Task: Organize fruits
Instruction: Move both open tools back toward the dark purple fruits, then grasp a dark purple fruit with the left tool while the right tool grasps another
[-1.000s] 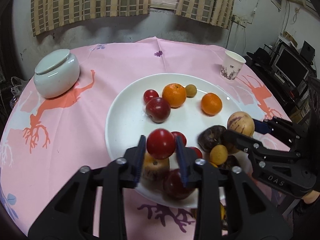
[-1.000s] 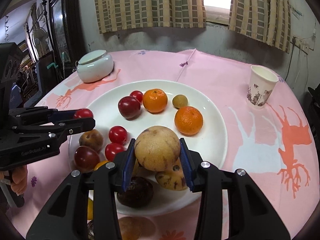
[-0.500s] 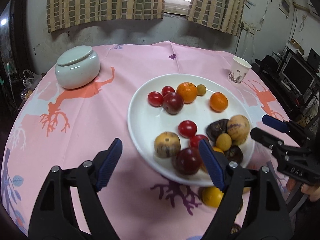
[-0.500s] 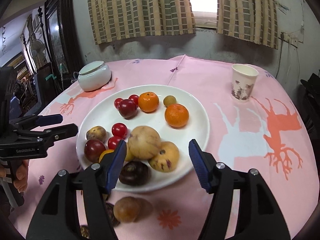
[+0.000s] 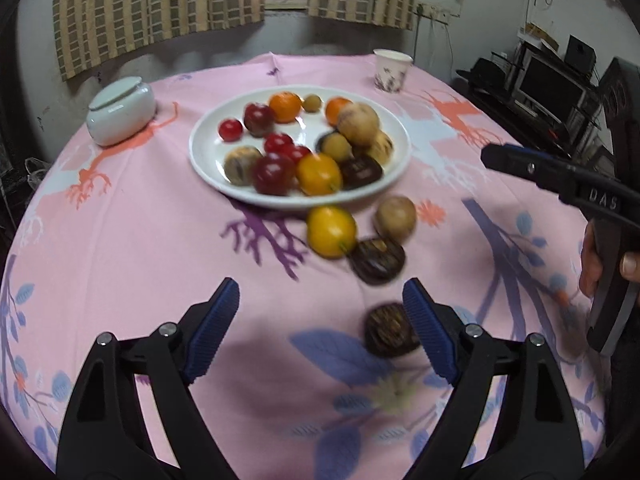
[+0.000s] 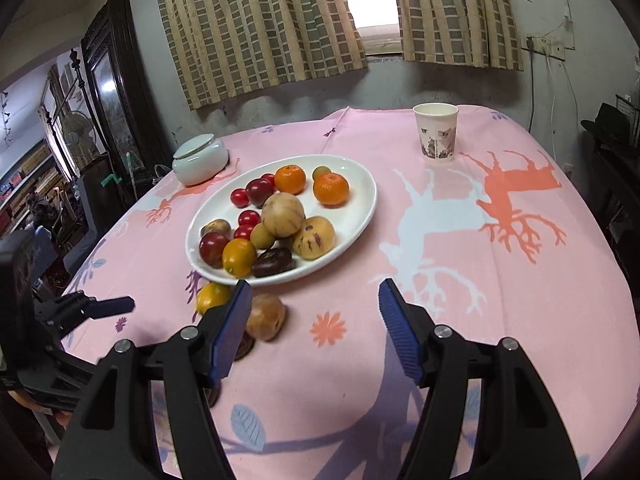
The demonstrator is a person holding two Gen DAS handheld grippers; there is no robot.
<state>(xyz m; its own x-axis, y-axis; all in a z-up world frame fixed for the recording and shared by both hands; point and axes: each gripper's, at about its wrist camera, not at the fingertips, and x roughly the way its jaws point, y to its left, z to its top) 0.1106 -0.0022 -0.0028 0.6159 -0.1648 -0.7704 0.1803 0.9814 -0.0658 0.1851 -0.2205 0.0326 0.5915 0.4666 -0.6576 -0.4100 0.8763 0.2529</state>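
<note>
Pink cloth printed with deer, branches and leaves covers the round table [image 5: 132, 240], and a white plate [image 5: 208, 168] heaped with fruit sits toward its far side. Both grippers hang over the near part of the table with nothing between their blue pads. The left gripper [image 5: 320, 328] has its jaws wide apart, and the right gripper [image 6: 315, 322] likewise stands spread and empty. On the plate lie two oranges [image 6: 330, 189], several small red tomatoes [image 6: 249, 218], dark red plums [image 6: 213, 249], a large tan melon-like fruit [image 6: 282, 215] resting on top of the others, a speckled yellow one [image 6: 314, 238] beside it, and a dark purple fruit [image 6: 273, 262] at the near rim. Off the plate, the left wrist view shows four loose fruits on the cloth: a yellow-orange one [image 5: 331, 232] just in front of the rim, a brown round one [image 5: 395, 218] to its right, a dark wrinkled one [image 5: 377, 261] touching the yellow-orange one, and another dark one [image 5: 390, 330] close by the left gripper's right pad. The right wrist view shows only the first two clearly; the dark ones are mostly hidden behind its own left finger. That view alone shows a dark wooden cabinet [image 6: 116, 92] at the room's left. A pale lidded jar [image 5: 120, 110] stands left of the plate and a paper cup [image 6: 436, 134] stands well apart at the far right.
</note>
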